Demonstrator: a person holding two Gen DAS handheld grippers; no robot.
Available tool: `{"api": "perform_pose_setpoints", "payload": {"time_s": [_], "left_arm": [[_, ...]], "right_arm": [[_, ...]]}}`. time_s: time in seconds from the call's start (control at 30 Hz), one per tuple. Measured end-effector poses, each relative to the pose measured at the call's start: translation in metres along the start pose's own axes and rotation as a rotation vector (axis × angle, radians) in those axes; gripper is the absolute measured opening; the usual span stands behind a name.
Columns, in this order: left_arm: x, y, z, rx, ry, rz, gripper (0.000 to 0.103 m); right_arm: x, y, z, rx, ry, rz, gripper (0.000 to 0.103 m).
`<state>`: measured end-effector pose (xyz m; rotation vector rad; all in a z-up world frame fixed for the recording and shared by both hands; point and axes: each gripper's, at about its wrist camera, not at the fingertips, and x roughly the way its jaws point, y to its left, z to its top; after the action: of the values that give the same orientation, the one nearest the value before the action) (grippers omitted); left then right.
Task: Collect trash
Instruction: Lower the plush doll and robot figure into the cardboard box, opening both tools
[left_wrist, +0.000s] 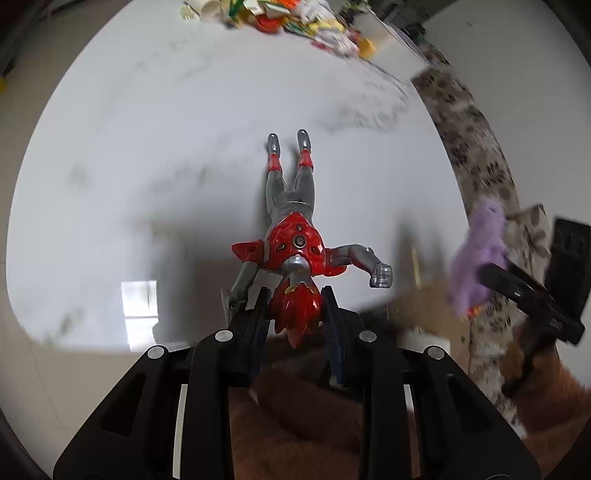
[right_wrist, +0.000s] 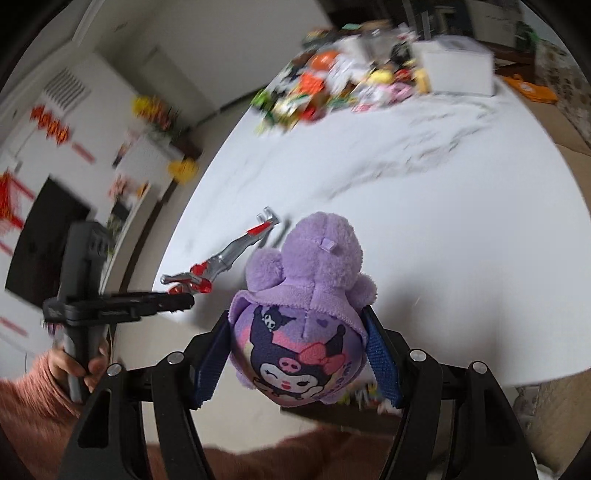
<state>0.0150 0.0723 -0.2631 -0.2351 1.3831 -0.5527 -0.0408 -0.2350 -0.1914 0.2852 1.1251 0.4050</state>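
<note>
While the left gripper (left_wrist: 295, 314) pinches a red-and-silver action figure (left_wrist: 293, 236) by its crested red head, the toy hangs above the white marble table (left_wrist: 147, 147), silver legs pointing away and one fisted arm flung out. The right gripper (right_wrist: 299, 354) clamps a purple plush toy (right_wrist: 306, 295) by its round printed head, a cartoon face with a pink bow, above the same table. A heap of colourful litter (right_wrist: 332, 81) lies at the far edge.
</note>
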Motion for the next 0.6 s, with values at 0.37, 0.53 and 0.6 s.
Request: {"api": "perform_pose_setpoints", "payload": {"time_s": [0.37,0.53,0.6], "left_arm": [[-0.005,-0.014,-0.11,0.048,0.233,-0.03,0.027],[0.029,-0.008,-0.119,0.084,0.297,-0.025,0.027],[0.062,0.006,-0.12,0.096,0.318,-0.02,0.027]], "right_arm": [[0.024,0.028,-0.099,-0.044,0.311,0.03,0.066],[0.062,0.001,-0.132,0.049,0.384,0.005,0.066],[0.09,-0.015,-0.141,0.062,0.386,-0.018,0.066]]}}
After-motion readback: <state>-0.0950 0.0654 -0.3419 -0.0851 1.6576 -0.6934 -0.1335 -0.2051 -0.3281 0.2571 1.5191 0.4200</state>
